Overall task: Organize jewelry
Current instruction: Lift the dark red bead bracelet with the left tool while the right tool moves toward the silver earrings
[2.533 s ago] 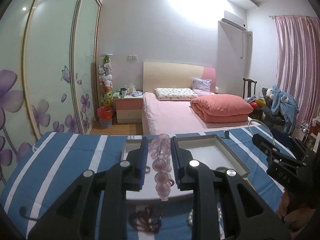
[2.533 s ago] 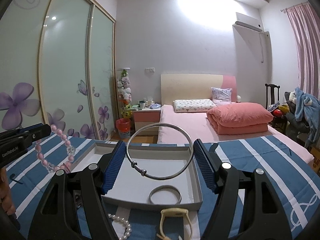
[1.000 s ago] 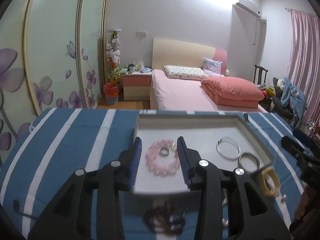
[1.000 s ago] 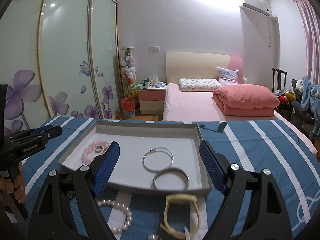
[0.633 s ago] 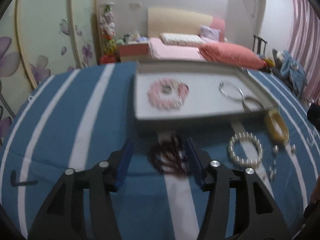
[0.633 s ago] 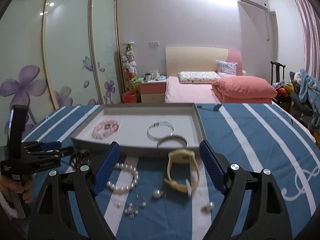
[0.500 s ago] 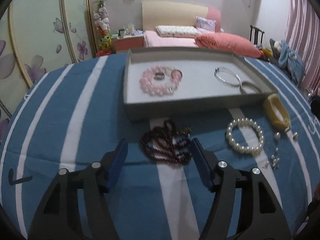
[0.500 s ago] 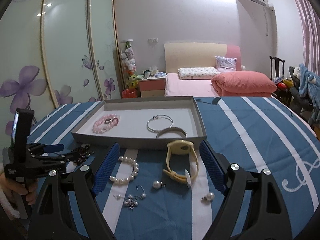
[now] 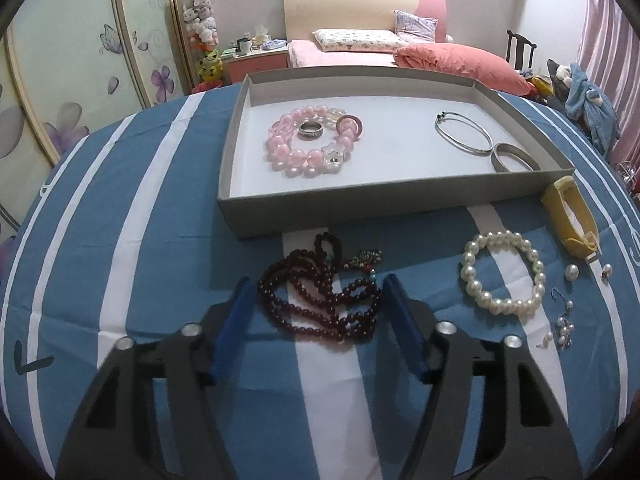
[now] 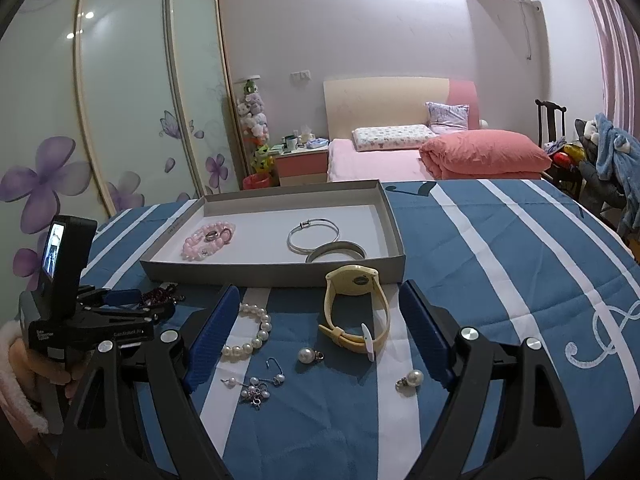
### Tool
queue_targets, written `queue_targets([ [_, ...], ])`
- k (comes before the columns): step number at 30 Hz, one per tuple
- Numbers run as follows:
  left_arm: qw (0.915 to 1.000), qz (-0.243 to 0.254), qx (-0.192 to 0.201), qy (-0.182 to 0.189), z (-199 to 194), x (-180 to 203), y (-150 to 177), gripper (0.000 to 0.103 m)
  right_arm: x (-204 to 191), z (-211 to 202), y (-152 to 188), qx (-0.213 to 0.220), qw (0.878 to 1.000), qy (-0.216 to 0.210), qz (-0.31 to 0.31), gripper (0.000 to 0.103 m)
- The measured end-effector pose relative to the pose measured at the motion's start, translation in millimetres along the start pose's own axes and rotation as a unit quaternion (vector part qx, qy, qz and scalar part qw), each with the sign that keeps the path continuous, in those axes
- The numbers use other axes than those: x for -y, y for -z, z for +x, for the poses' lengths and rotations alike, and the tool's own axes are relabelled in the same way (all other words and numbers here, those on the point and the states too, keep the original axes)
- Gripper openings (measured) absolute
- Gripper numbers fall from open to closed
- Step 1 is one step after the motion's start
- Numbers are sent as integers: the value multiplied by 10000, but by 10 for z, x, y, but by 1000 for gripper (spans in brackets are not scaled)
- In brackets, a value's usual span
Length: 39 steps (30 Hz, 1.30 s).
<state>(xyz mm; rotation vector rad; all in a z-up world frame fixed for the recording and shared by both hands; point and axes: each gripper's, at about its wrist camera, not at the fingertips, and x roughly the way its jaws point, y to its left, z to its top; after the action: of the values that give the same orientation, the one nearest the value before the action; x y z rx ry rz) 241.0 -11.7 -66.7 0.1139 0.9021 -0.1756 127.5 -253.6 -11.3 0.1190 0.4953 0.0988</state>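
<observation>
The dark red bead necklace (image 9: 320, 296) lay heaped between your left gripper (image 9: 316, 300) jaws on the blue striped counter (image 9: 160, 280), just short of the grey tray (image 9: 340, 212); it looked light, limp and slippery, best pinched across the bunched middle strands. Those jaws were spread wide, holding nothing, their tips beside the heap's outer edges. Your right gripper (image 10: 316, 336) jaws were likewise released and empty, with the yellow watch (image 10: 356, 304) lying between them.

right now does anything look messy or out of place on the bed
Yes. The dark red bead necklace lies in a tangled heap between the open left tongs, and loose pearl earrings are scattered on the striped cover, outside the grey tray.
</observation>
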Motion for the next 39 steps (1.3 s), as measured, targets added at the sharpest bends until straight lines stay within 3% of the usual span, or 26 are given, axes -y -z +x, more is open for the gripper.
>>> queue_targets([
  [2, 10000, 1, 39, -9, -20, 1, 4, 37, 16, -5, 4, -4, 10000, 9, 10, 82],
  [5, 10000, -35, 66, -36, -39, -39, 10, 17, 35, -12, 17, -16, 10000, 24, 30, 82],
  [13, 9996, -255, 71, -76, -84, -285, 51, 13, 85, -4, 63, -105, 9999, 76, 74, 82],
  [21, 9932, -1082, 96, -419, -121, -821, 97, 11, 122, 19, 117, -293, 9995, 61, 88, 82],
  [28, 9903, -1278, 103, -543, -154, -922, 119, 11, -10, 104, 203, -765, 9966, -273, -133, 76],
  [33, 9899, -1327, 114, -475, -172, -912, 113, 11, -203, 240, 294, -1351, 9876, -605, -524, 71],
  [39, 9900, -1329, 114, -470, -174, -903, 115, 11, -409, 418, 413, -1948, 9738, -616, -998, 67],
])
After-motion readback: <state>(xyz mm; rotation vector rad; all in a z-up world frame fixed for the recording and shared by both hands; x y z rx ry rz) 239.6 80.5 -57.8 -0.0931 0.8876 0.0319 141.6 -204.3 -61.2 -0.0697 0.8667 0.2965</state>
